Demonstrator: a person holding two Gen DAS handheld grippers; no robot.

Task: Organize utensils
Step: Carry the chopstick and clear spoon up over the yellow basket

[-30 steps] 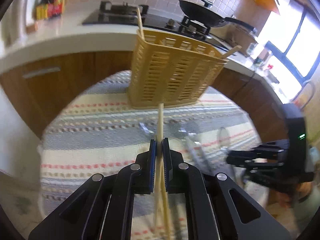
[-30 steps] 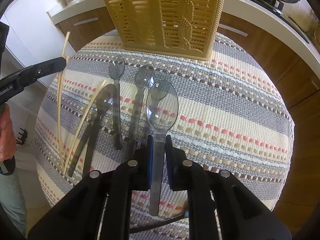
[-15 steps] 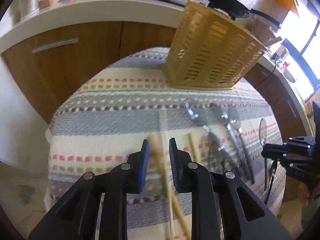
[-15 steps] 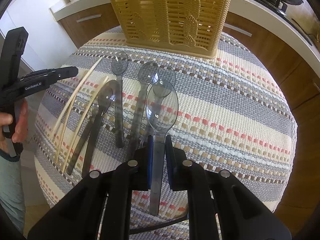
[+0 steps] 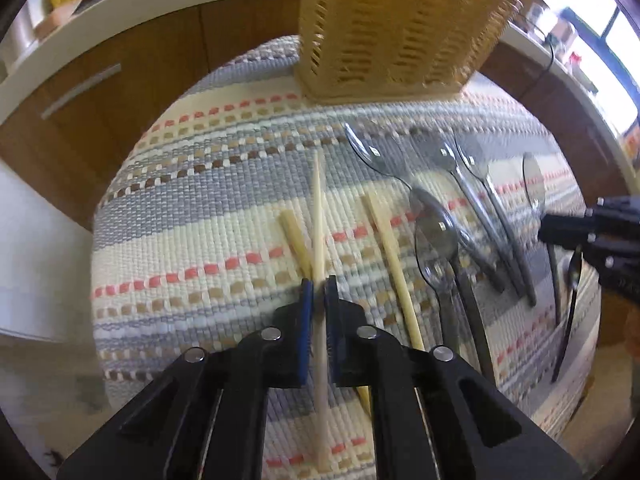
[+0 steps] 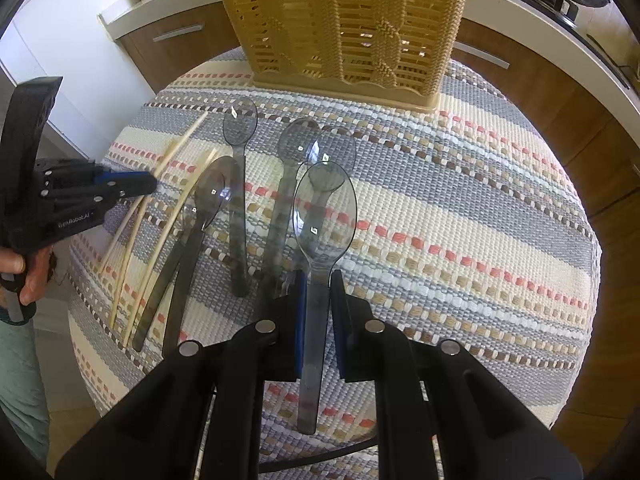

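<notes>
Grippers both loaded: my left gripper (image 5: 317, 289) clamps a chopstick (image 5: 317, 216); my right gripper (image 6: 319, 285) clamps a clear spoon (image 6: 324, 216) before the basket (image 6: 344, 20).

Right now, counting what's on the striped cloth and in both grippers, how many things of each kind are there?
Wooden chopsticks: 3
Clear plastic spoons: 6
Tan utensil basket: 1
Total: 10
</notes>
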